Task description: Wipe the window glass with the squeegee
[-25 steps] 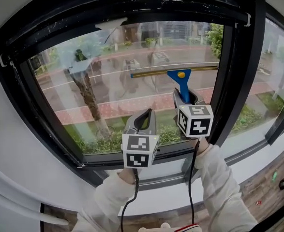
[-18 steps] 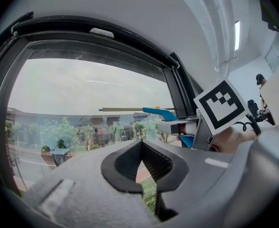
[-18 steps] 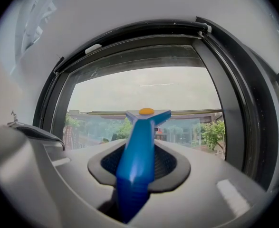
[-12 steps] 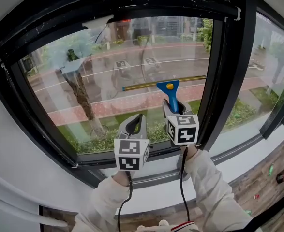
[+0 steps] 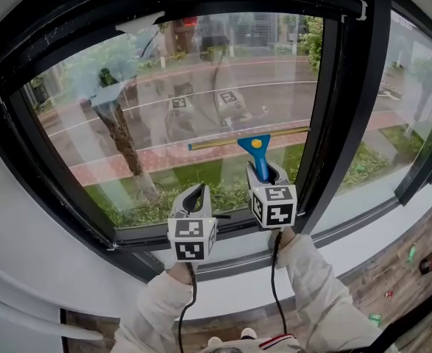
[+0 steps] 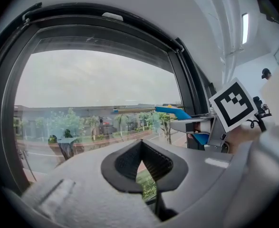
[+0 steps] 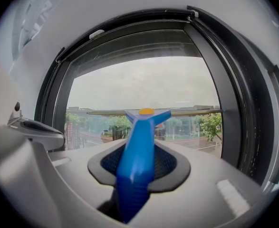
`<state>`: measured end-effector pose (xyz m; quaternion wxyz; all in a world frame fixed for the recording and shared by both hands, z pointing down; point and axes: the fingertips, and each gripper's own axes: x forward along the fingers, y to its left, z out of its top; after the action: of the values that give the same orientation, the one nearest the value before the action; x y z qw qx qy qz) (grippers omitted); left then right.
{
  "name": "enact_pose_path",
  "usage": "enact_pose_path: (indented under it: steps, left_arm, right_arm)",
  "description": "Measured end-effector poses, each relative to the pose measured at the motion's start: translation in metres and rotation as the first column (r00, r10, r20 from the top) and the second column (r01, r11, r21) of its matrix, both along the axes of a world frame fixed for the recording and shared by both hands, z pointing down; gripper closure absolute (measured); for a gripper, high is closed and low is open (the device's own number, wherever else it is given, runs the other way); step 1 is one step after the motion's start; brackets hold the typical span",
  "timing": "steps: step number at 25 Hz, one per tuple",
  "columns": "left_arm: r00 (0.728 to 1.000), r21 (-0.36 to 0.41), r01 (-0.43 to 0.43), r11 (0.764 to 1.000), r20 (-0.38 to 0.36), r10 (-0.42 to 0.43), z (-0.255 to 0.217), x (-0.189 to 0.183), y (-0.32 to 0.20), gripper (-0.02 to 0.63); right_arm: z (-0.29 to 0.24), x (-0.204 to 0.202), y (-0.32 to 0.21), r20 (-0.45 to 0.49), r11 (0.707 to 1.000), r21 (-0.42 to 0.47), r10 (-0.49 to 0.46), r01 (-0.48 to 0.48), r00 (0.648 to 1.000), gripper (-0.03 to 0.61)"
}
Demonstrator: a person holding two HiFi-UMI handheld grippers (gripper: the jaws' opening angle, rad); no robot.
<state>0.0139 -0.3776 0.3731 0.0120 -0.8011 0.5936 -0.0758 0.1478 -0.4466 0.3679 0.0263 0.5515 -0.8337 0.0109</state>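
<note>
Setting: a large pane of window glass (image 5: 164,101) in a thick black frame (image 5: 348,101), with a wet road, grass and a tree trunk outside.
Head view, squeegee: the squeegee (image 5: 256,149) stands upright low on the right half of the pane. Its long thin blade (image 5: 223,143) lies roughly level across the glass and appears pressed to it, as a wiping pull needs.
Head view, right tongs: the right tongs (image 5: 263,173) are clamped on the blue plastic handle from below, which leaves the blade free along its whole width.
Head view, left tongs: the left tongs (image 5: 193,197) are held just beside the right, near the bottom of the frame and clear of the tool. They seem to have no part in the stroke.
Left gripper view: the ribbed dark pads (image 6: 151,160) meet at their tips with nothing between them. The blue handle (image 6: 175,111) shows off to the right.
Right gripper view: the smooth, tapering handle (image 7: 139,146) fills the gap between the ribbed pads and is gripped firmly. A yellow knob (image 7: 146,111) marks the head, and the metal-backed blade (image 7: 191,112) spans the pane.
Stage: likely mid-stroke, low on the glass.
</note>
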Motion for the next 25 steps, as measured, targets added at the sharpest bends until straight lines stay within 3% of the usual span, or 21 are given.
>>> enact_pose_path:
  steps: [25]
  left_arm:
    - [0.999, -0.104, 0.029, 0.994, -0.021, -0.032, 0.109, 0.002, 0.008, 0.614]
  right_arm:
    - [0.133, 0.003, 0.009, -0.04, 0.994, -0.105, -0.007, 0.003, 0.999, 0.454]
